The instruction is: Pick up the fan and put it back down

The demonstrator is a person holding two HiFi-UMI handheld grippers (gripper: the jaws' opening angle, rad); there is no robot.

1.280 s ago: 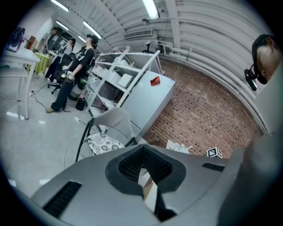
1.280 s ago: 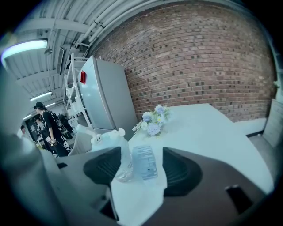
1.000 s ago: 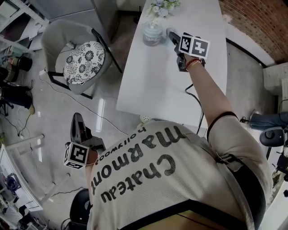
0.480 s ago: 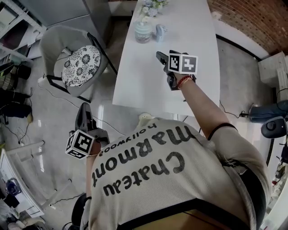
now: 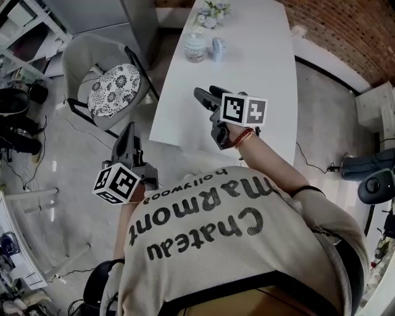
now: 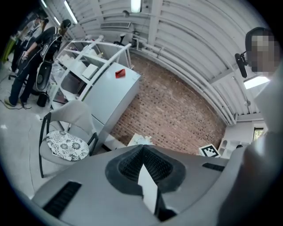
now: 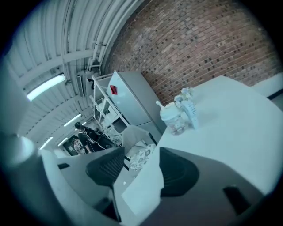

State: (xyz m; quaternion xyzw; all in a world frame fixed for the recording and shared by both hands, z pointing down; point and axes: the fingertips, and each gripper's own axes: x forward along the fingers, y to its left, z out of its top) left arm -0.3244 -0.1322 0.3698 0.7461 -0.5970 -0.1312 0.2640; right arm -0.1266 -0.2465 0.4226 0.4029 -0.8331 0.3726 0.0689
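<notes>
1. The fan (image 5: pixel 218 47) is found standing upright on the far end of the table (image 5: pixel 247 68). It is set just beside a lidded jar (image 5: pixel 195 46), on the side further from the table's left edge.
2. A small bunch of flowers (image 5: pixel 210 11) is placed behind the jar, at the table's far edge.
3. The right gripper (image 5: pixel 205 94) is held above the near end of the table and is pointed toward the far end. It is well apart from the fan.
4. The right gripper's jaws are seen apart and have just been closing. Nothing is held between them; only the table edge is seen through the gap.
5. The left gripper (image 5: pixel 129 128) is held off the table's left side, near the table's near corner, over the floor.
6. The left gripper's jaws are brought together at the tips, and nothing is gripped.
7. A chair (image 5: pixel 111 86) with a patterned cushion is positioned left of the table.
</notes>
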